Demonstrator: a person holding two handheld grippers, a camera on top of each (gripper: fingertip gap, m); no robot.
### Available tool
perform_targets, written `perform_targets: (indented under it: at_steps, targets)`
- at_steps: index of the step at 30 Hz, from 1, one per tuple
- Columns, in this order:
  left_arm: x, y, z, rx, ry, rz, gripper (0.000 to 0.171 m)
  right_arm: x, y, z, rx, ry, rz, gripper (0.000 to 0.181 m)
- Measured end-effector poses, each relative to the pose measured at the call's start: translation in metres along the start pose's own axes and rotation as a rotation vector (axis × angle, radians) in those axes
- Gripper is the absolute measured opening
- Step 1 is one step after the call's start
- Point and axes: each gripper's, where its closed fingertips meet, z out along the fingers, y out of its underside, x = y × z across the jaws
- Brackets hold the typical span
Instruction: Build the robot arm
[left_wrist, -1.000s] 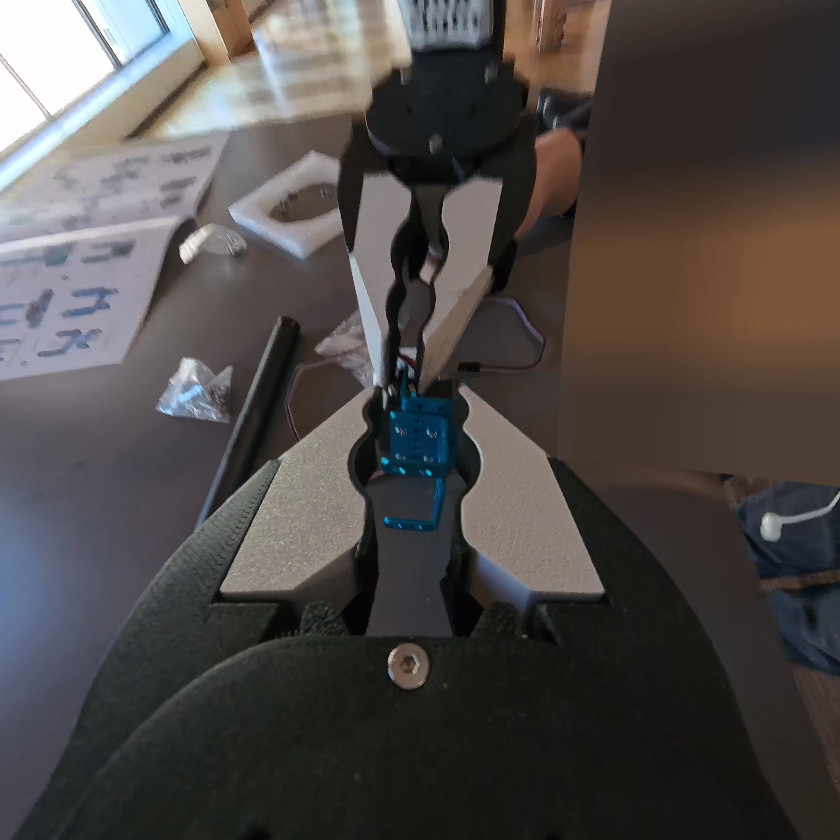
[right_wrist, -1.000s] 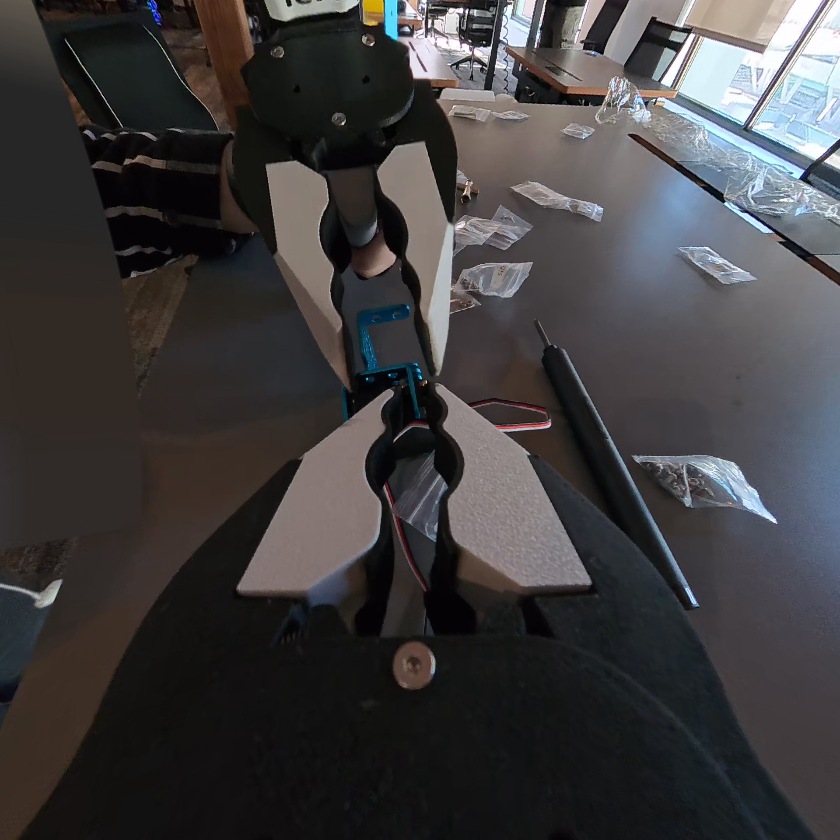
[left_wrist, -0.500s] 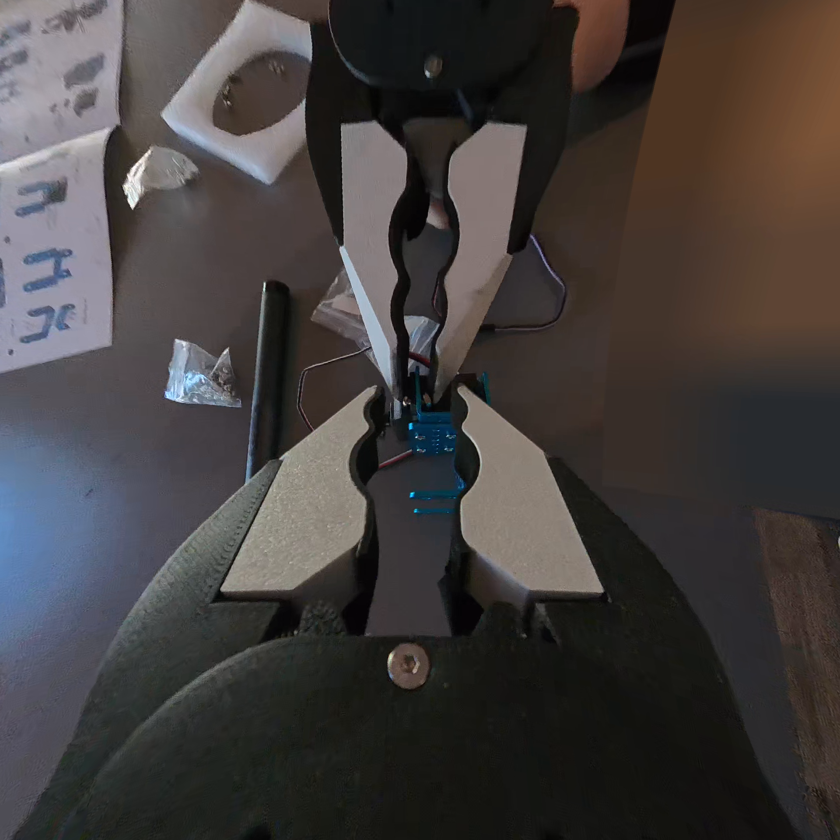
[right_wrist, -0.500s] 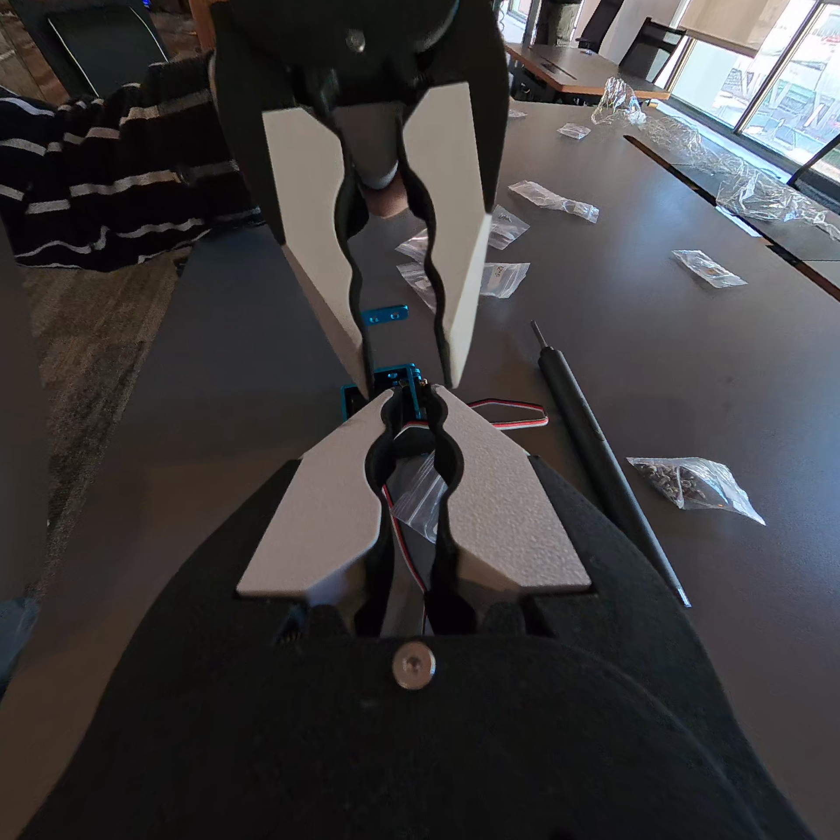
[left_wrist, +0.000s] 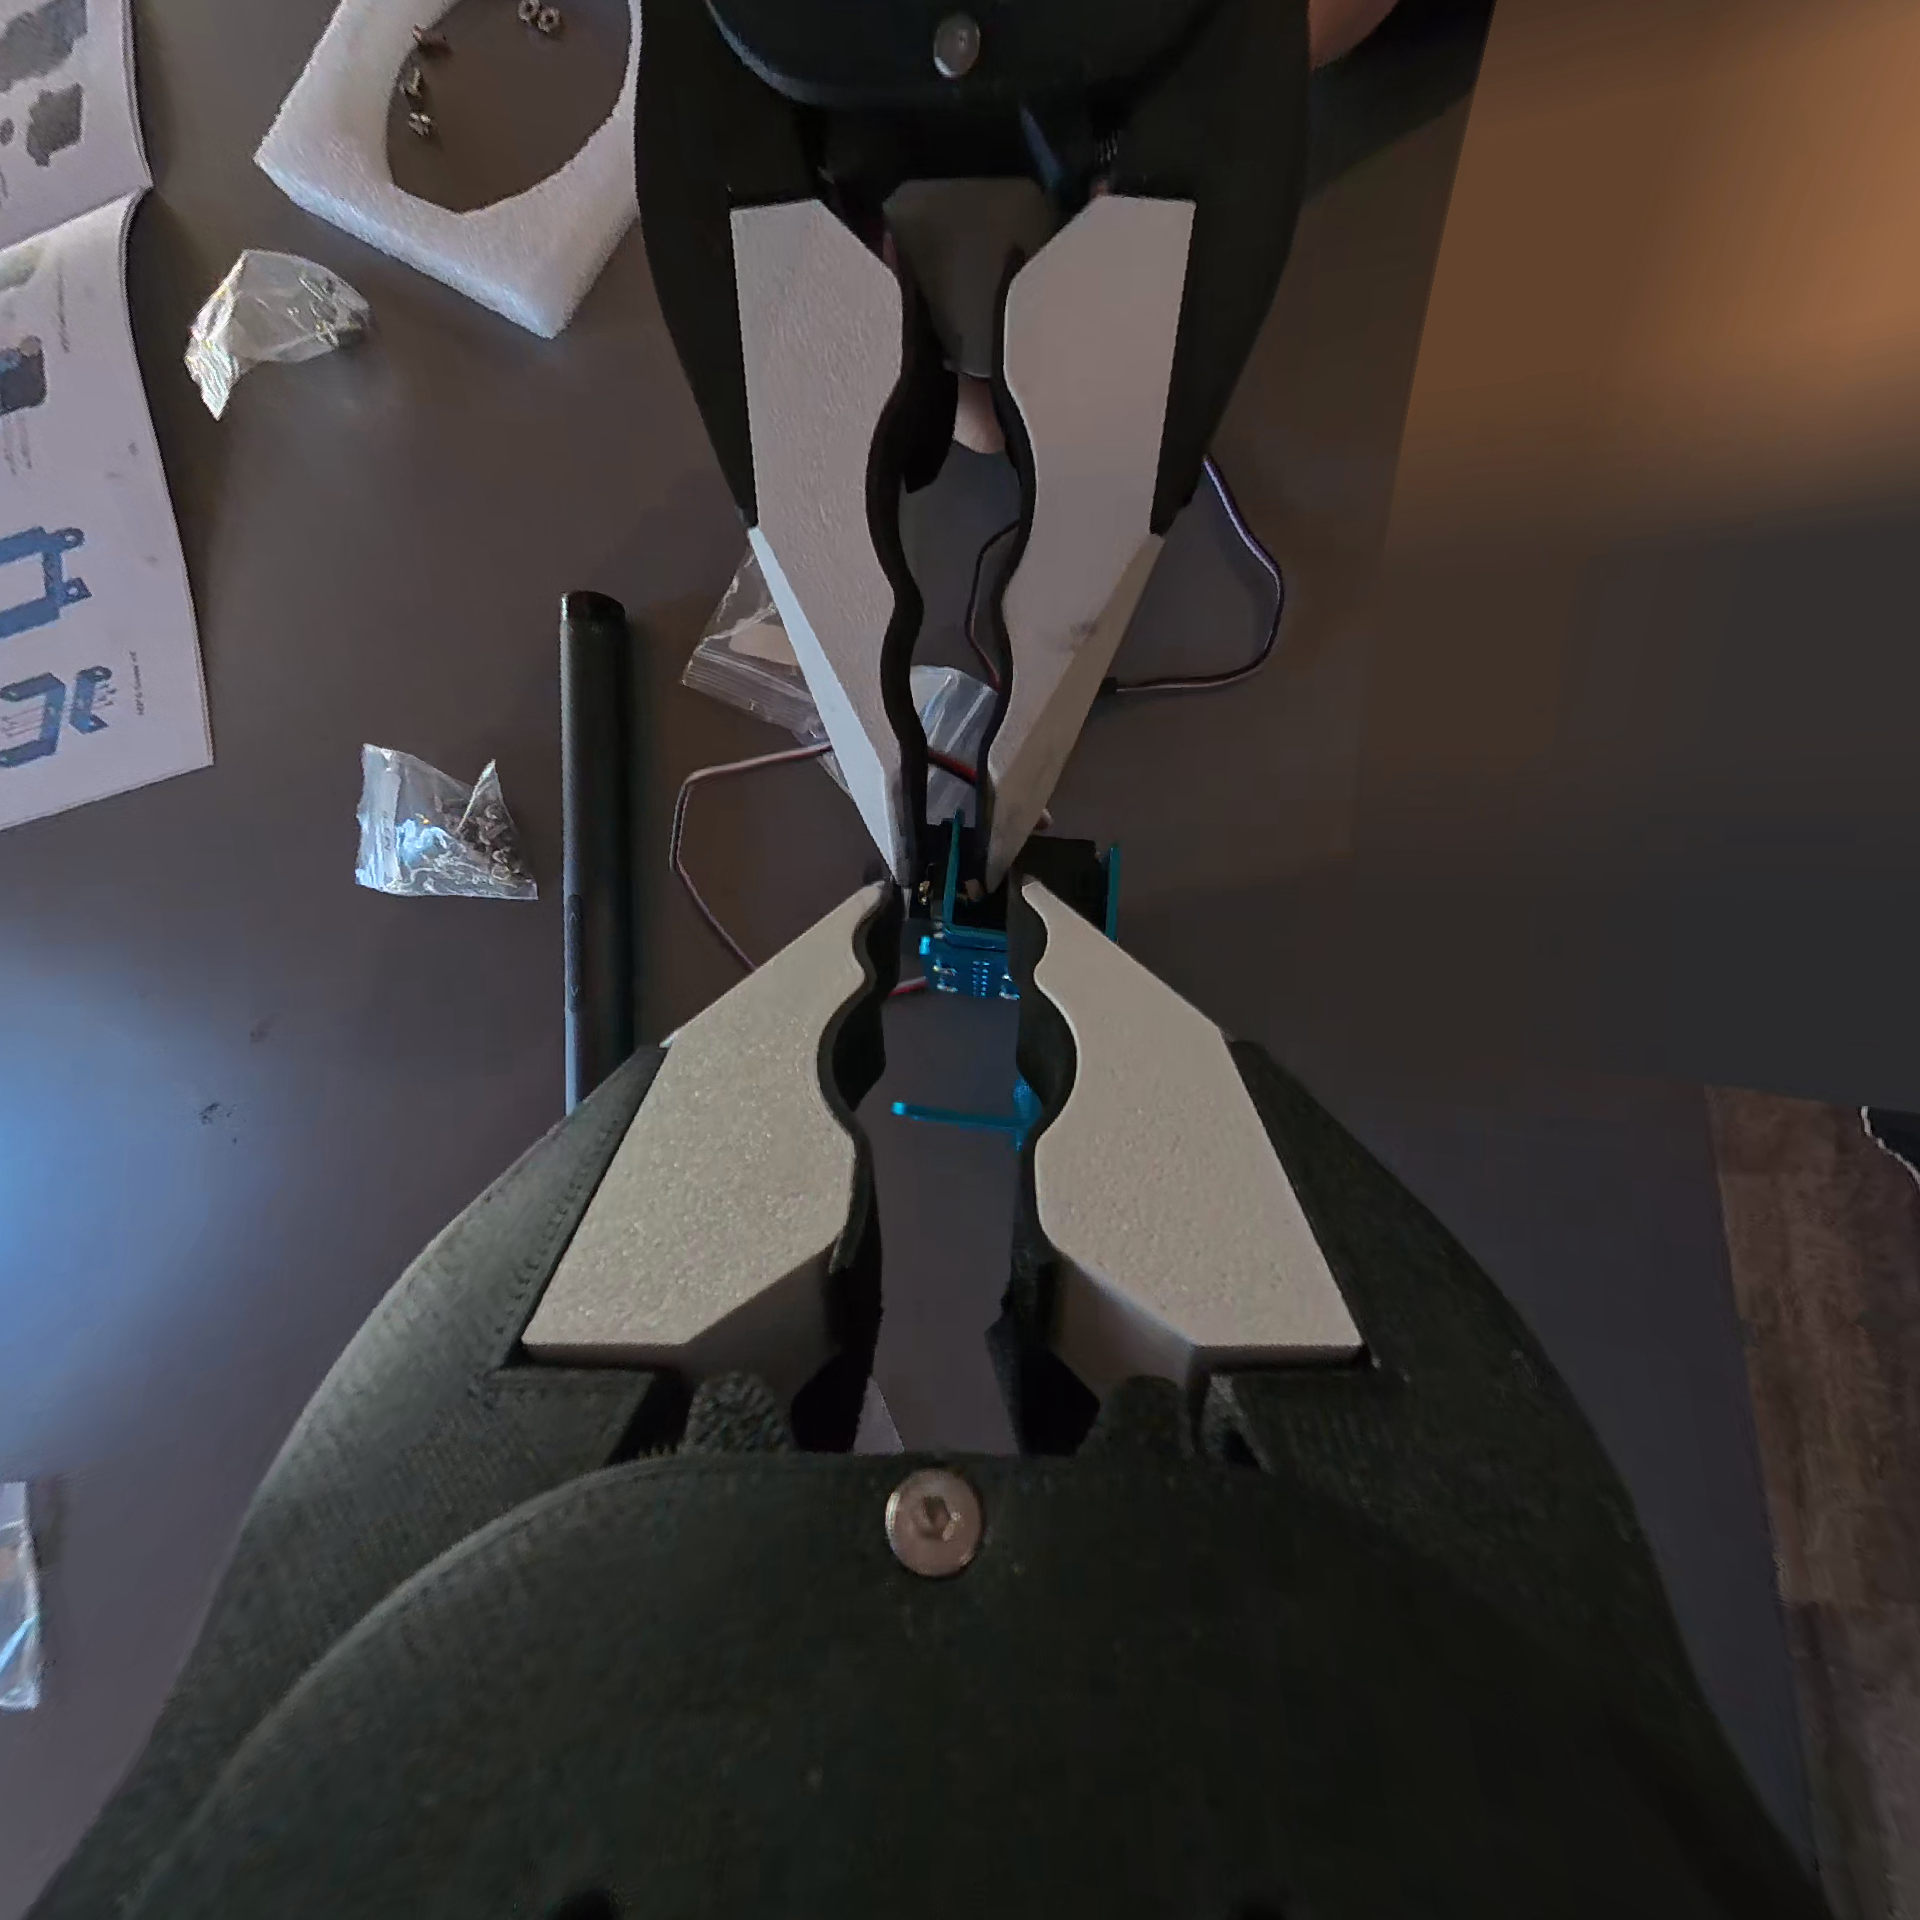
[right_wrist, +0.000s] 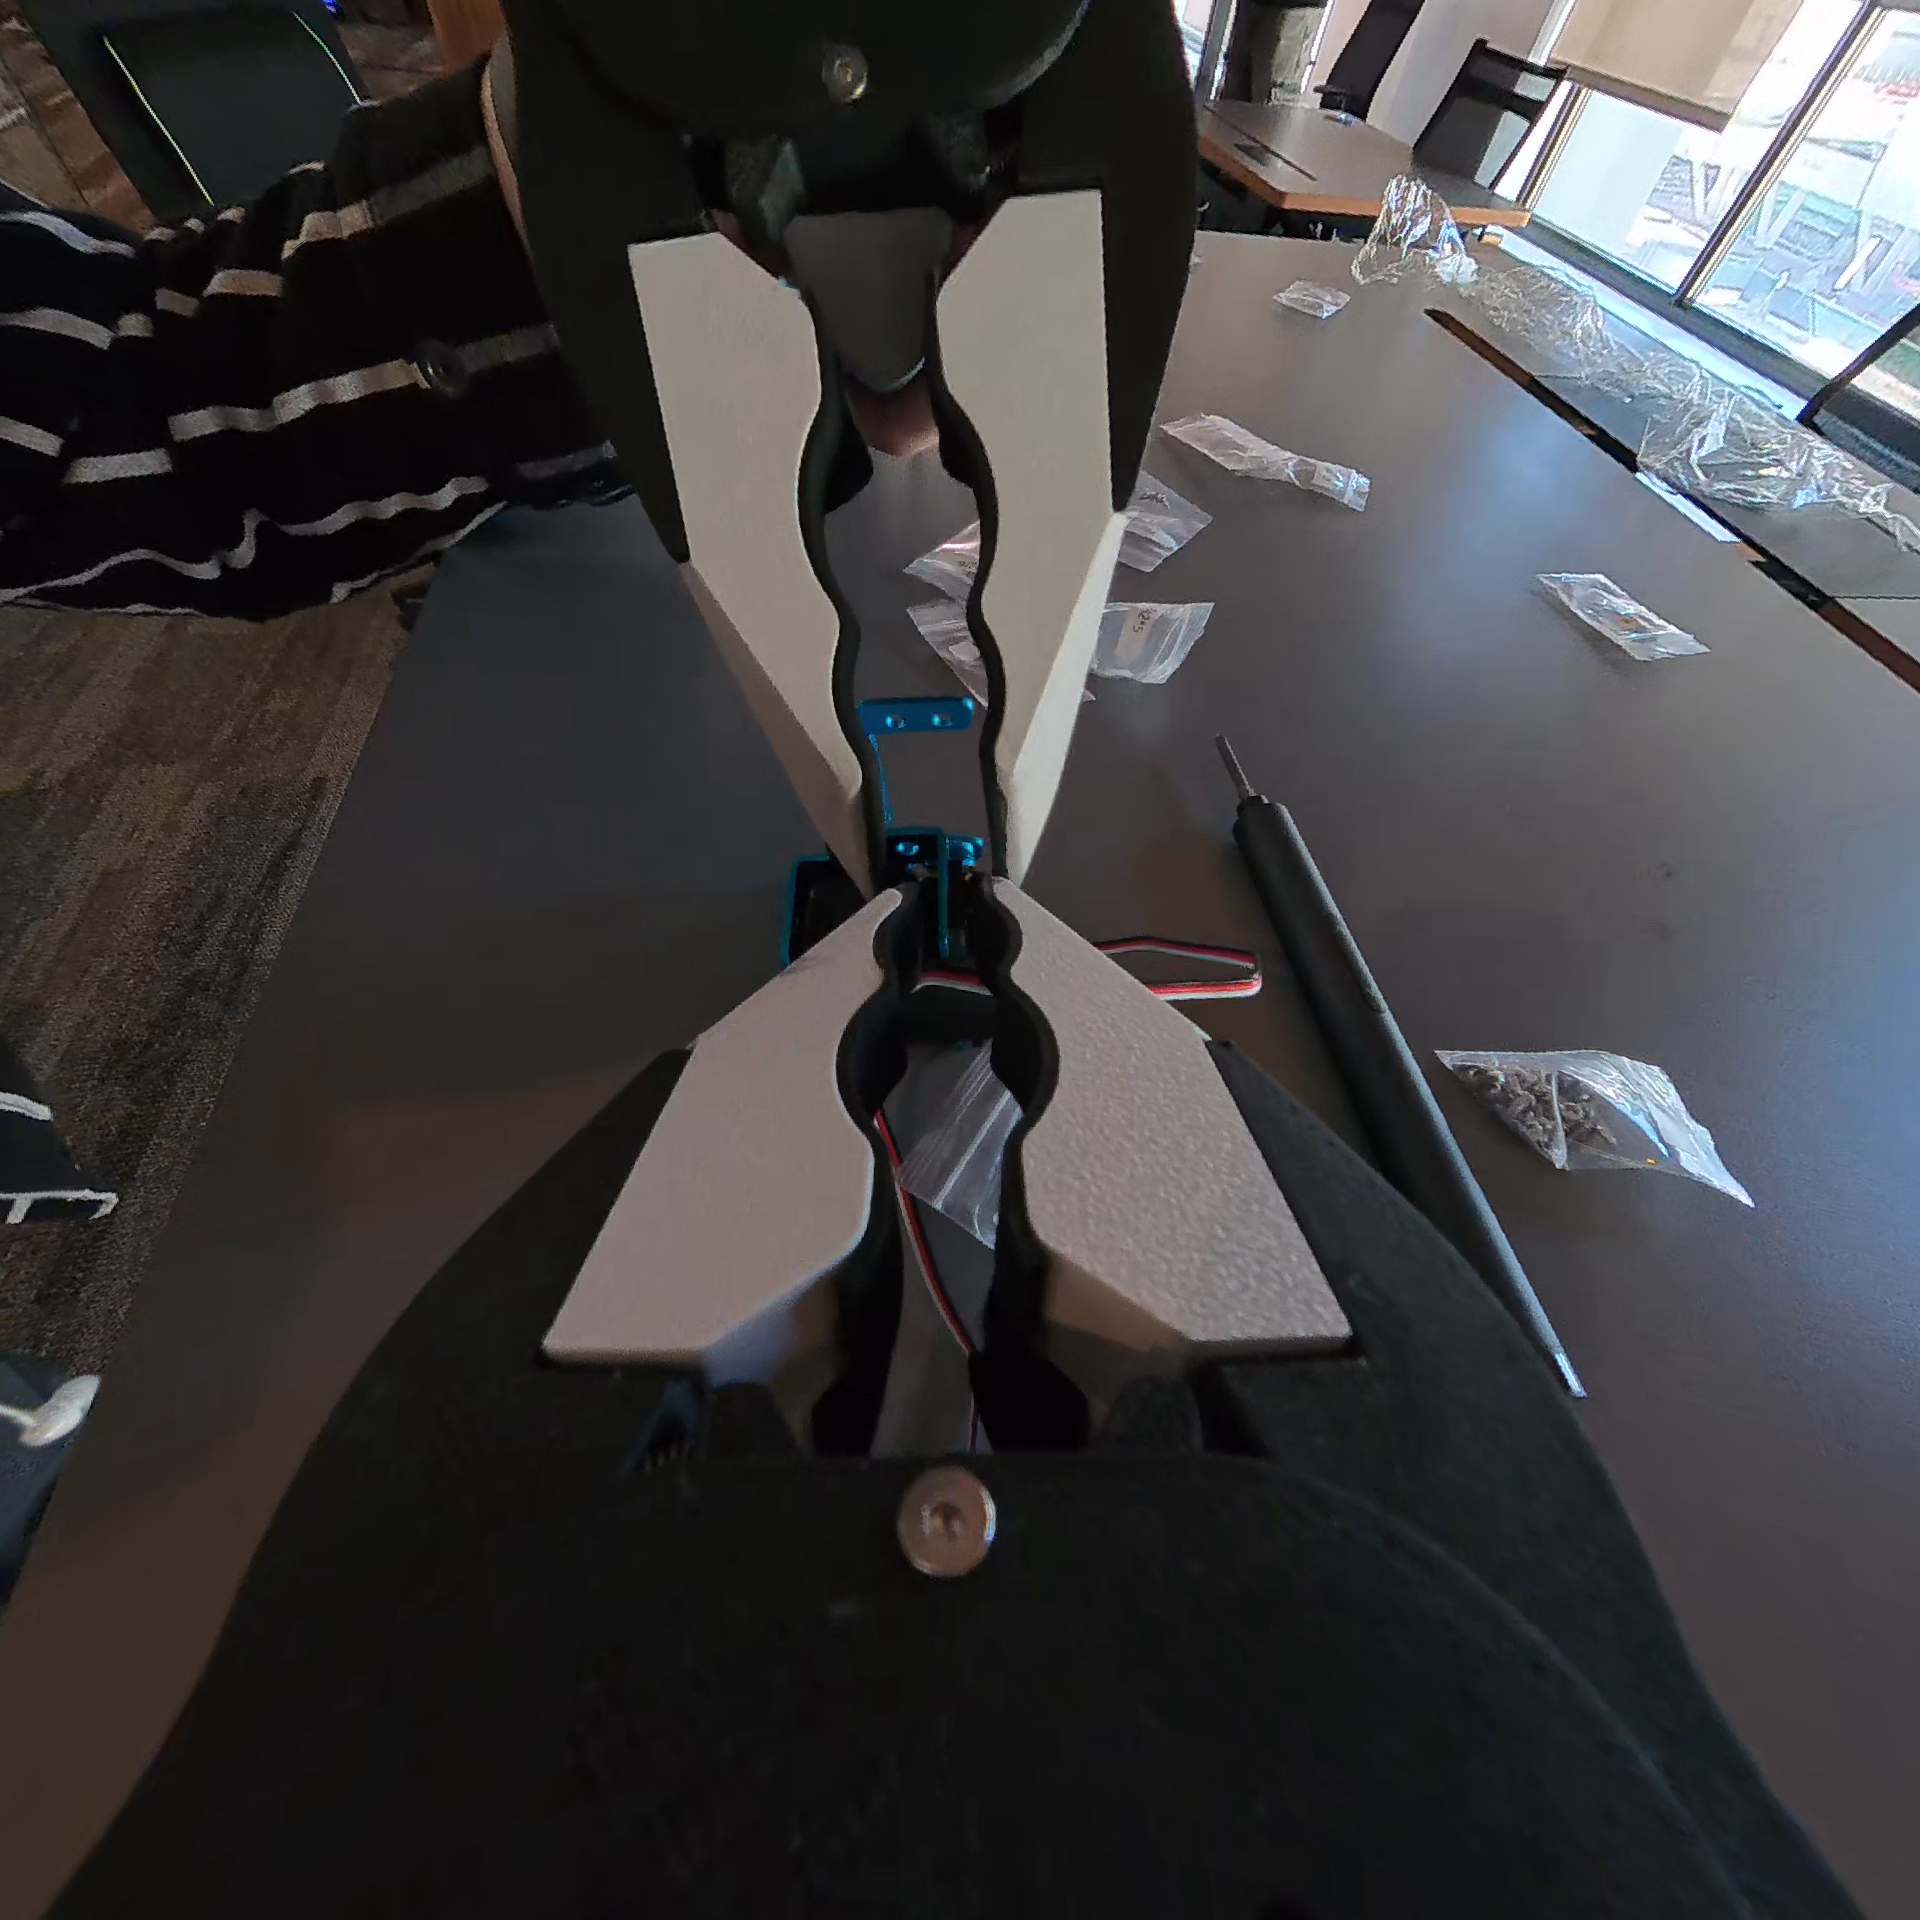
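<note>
A small blue metal bracket assembly (left_wrist: 971, 971) with a black servo and a red-white-black wire (right_wrist: 1174, 961) rests on the dark table (left_wrist: 312, 1143). My left gripper (left_wrist: 956, 894) points steeply down, its fingers closed around one end. My right gripper (right_wrist: 945, 899) is shut on the opposite end (right_wrist: 914, 847), tip to tip with the left. The right gripper (left_wrist: 951, 862) hangs from the top of the left wrist view. The left gripper (right_wrist: 935, 868) hangs from the top of the right wrist view. A blue arm (right_wrist: 914, 717) sticks out behind.
A black screwdriver (right_wrist: 1351, 997) and a bag of screws (right_wrist: 1579, 1112) lie right of the grippers. Small bags (right_wrist: 1257, 457) and crumpled wrap (right_wrist: 1662, 395) lie farther off. White foam (left_wrist: 457, 208) and printed sheets (left_wrist: 83, 582) lie nearby. Carpet (right_wrist: 156, 831) lies beyond the table edge. Left and right tips are no more than a few centimetres apart.
The left gripper has tipped to look down at the table and its fingers have narrowed on the blue assembly. The two grippers have drawn closer together.
</note>
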Motion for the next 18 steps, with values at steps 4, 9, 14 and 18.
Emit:
perform_targets:
  at_steps: [4,9,14,18]
  targets:
    - [0.0016,0.0012,-0.0017,-0.008,-0.002,0.01,0.016,0.0004,-0.0002,0.0006,0.0,0.005,-0.006,0.008]
    - [0.0,0.0014,-0.0018,0.008,0.004,-0.003,0.013,0.001,-0.0005,0.0009,0.001,0.009,-0.01,0.008]
    - [0.0004,0.0012,-0.0018,0.013,-0.012,0.023,0.012,0.0006,-0.0005,0.0005,0.001,0.008,-0.022,0.008]
    - [0.0004,0.0013,-0.0018,0.012,-0.027,0.054,0.012,0.0003,-0.0003,0.0003,0.003,-0.004,-0.015,0.008]
